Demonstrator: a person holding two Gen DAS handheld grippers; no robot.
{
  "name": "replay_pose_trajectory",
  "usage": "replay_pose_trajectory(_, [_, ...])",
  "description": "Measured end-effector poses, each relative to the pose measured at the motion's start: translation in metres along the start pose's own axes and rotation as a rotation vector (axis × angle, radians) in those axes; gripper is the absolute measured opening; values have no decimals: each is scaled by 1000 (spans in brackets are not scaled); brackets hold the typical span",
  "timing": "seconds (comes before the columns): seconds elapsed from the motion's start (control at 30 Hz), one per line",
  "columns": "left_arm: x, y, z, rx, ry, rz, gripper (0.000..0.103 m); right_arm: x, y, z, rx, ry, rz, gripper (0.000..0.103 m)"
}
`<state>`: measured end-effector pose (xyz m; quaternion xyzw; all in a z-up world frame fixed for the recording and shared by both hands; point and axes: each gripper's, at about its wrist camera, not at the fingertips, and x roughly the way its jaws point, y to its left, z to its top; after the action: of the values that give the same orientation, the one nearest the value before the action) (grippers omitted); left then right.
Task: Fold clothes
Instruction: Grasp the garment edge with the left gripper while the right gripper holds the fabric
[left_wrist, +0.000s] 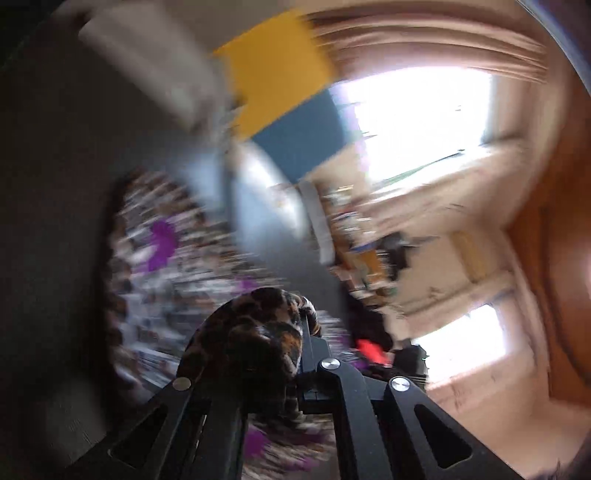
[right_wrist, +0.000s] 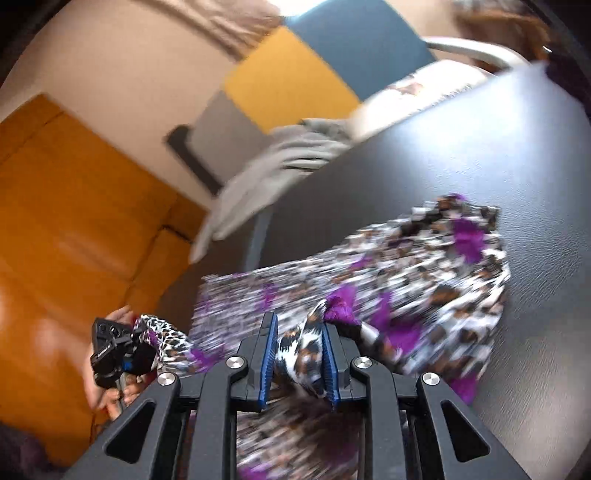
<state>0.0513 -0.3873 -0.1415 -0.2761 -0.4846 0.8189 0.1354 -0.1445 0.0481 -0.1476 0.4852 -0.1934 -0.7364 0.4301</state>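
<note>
A garment (right_wrist: 424, 277) printed in leopard spots and purple flowers lies spread on the dark table (right_wrist: 461, 147), its near part lifted. My right gripper (right_wrist: 300, 332) is shut on a bunched fold of it between blue pads (right_wrist: 271, 350). My left gripper (right_wrist: 122, 354), held by a hand, clamps another bunch of the same cloth off the table's left edge. The left wrist view is heavily blurred: the garment (left_wrist: 177, 258) stretches over the table (left_wrist: 48, 221), and a wad of it fills my left gripper (left_wrist: 280, 332), hiding one finger.
A grey cloth (right_wrist: 280, 158) hangs over the table's far edge beside a white patterned cushion (right_wrist: 417, 92). A yellow and blue chair back (right_wrist: 295, 81) stands behind. An orange surface (right_wrist: 74, 203) lies left of the table. Bright windows (left_wrist: 417, 122) show in the left wrist view.
</note>
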Motion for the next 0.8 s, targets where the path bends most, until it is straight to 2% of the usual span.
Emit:
replay_pose_trajectory(0.07, [6, 12, -9, -14, 28, 36, 3, 16, -20, 3, 54, 23, -25, 23])
replay_pose_trajectory(0.1, [8, 17, -13, -20, 42, 55, 3, 15, -21, -2, 51, 24, -16, 18])
replay_pose_trajectory(0.23, [19, 40, -30, -47, 99, 127, 3, 11, -26, -24, 37, 31, 22, 15])
replay_pose_trajectory(0.4, [-19, 40, -64, -91, 102, 157, 3, -1, -20, -50, 39, 68, 54, 15])
replay_pose_trajectory(0.47, [-26, 38, -68, -126, 112, 151, 3, -1, -17, -51, 59, 90, 76, 19])
replay_pose_trajectory(0.5, [-28, 38, -67, -145, 109, 134, 3, -1, -14, -49, 82, 101, 108, 29])
replay_pose_trajectory(0.53, [-30, 38, -66, -164, 105, 116, 3, -3, -13, -47, 125, 94, 155, 52])
replay_pose_trajectory(0.6, [-36, 37, -64, -212, 64, 50, 10, -8, -10, -42, 202, 76, 242, 82])
replay_pose_trajectory(0.63, [-40, 36, -63, -235, 44, 18, 12, -11, -8, -38, 213, 59, 269, 85])
replay_pose_trajectory(0.7, [-44, 33, -60, -235, 24, 17, 16, -21, -4, -33, 236, 36, 302, 86])
replay_pose_trajectory(0.73, [-46, 31, -59, -235, 14, 16, 16, -22, -3, -33, 242, 41, 306, 90])
replay_pose_trajectory(0.8, [-48, 29, -58, -231, 13, 30, 19, -25, -1, -32, 254, 51, 313, 92])
